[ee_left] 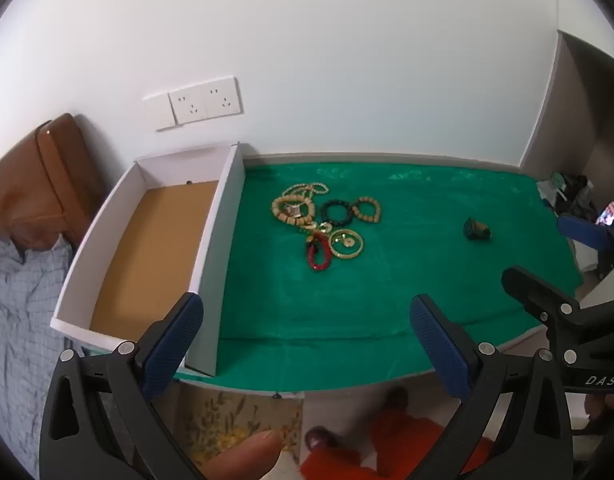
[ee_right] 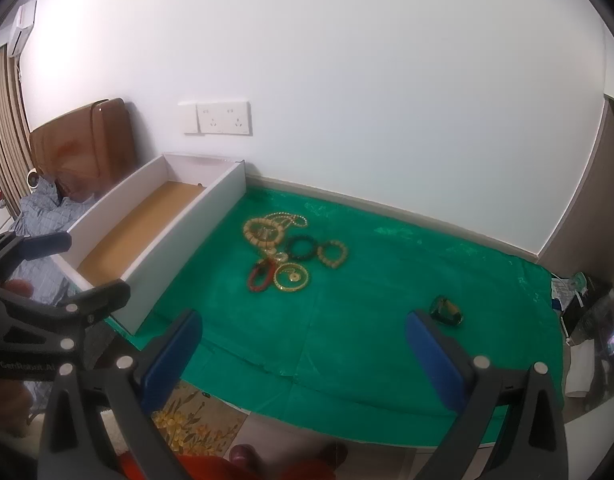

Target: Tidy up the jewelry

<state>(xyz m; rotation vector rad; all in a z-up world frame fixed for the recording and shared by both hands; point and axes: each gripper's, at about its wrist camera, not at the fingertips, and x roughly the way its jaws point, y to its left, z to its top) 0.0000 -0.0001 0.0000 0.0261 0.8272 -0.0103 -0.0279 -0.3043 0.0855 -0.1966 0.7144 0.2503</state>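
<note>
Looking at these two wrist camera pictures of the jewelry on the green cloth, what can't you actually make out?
- Jewelry pile: pieces overlap in both views, so the count and which chain joins which pendant stay unclear.
- Small dark green object: too small and blurred in either view to identify.
- White box: its near end is hidden behind the left gripper in the left wrist view.
- Clutter at the table's right end: squeezed by fisheye edge.

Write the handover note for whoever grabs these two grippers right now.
Left gripper: open, empty, hovering at the table's near edge.
Right gripper: open, empty, also at the near edge.
Jewelry pile: bead bracelets, red bangle and gold bangle clustered on the green cloth.
Dark green piece lies apart, to the right.
White box: left of the pile, nothing visible inside.
Done: nothing. Left: move every piece into the box.
</note>
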